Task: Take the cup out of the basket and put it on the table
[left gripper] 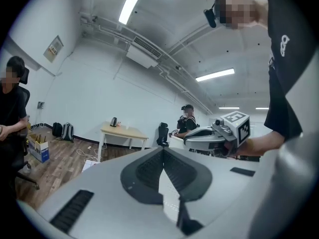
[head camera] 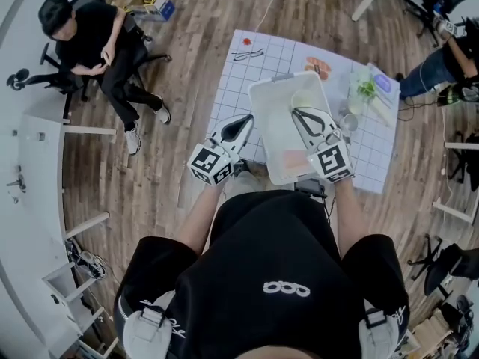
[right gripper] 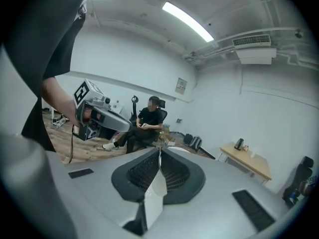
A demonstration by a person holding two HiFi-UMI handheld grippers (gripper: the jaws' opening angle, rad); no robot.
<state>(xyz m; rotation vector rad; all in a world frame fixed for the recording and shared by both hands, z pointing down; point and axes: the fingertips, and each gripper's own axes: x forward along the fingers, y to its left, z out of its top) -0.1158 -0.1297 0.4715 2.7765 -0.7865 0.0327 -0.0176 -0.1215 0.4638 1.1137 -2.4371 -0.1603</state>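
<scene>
Over the white basket (head camera: 268,114) both tools hang level, pointing out across the room rather than down. The right gripper (head camera: 298,113) has its jaws pressed together on nothing, and the left gripper (head camera: 245,120), at the basket's left rim, is closed and empty too. A small grey cup (head camera: 348,120) seems to stand on the gridded mat (head camera: 232,73) just beside the basket's right rim. A pale shape far inside the basket and a pinkish one nearer are too blurred to name. If a cup is yet to be lifted out, the right jaws need to part, tip downward and take one wall of it from above, clear of the basket's side. Green things (head camera: 367,88) lie just beyond the grey cup and crowd that side as a landing spot; the mat's far left looks freer. A seated person (head camera: 97,40) is well apart, far left.
</scene>
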